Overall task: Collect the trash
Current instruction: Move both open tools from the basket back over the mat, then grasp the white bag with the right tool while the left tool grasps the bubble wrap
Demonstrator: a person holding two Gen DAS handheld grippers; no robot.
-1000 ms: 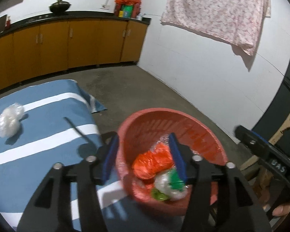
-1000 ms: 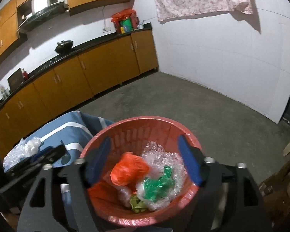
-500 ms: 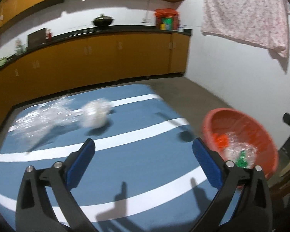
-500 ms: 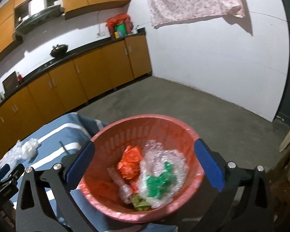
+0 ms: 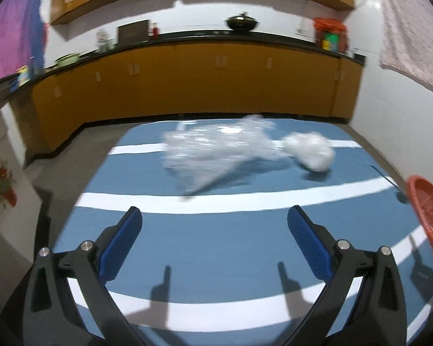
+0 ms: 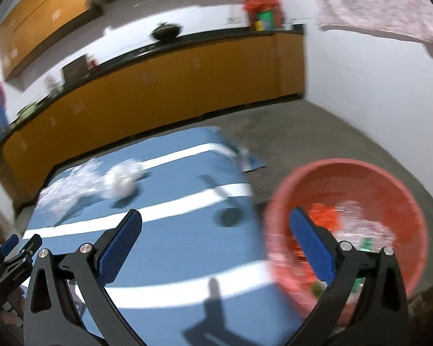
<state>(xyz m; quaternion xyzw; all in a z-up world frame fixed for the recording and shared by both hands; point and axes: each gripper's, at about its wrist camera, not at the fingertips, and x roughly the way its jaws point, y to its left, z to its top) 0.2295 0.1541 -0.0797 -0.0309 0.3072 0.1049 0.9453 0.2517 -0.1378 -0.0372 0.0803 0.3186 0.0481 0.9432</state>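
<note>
Moved: both grippers have swung off the basket since 1 s ago; L view was filled w/ basket then, now faces the table. R view has turned partway the same direction, basket slid to its right side.
Trash left: clear plastic sheet [image 5: 216, 150] + white wad [image 5: 310, 151], touching end to end, on far half of table, across the far white stripe. Blurred, so can't tell if one piece or two. Also in R view, wad [image 6: 121, 183] far left.
Trash done: orange, green + clear bits lie in basket [image 6: 389, 178], smeared by motion.
Basket: red, at table's right end, rim by the table edge; prob. kept there so drops are a short swing away. Only a sliver of rim [image 5: 424, 199] in L view.
L gripper [image 5: 215, 240]: jaws spread wide, nothing between them; aimed at sheet but well short, over near stripes. Spread prob. readies it for bulky crinkly plastic.
R gripper [image 6: 216, 243]: jaws released too, empty; hangs over table's basket end, one finger overlapping basket in view.
Table [image 5: 231, 245]: blue cloth w/ white stripes; gripper shadows fall on near stripe.
Step (guess): L reaching for sheet/wad; task mostly along, this looks like the last trash on the table.
Risk: light plastic may slip or trail when lifted.
</note>
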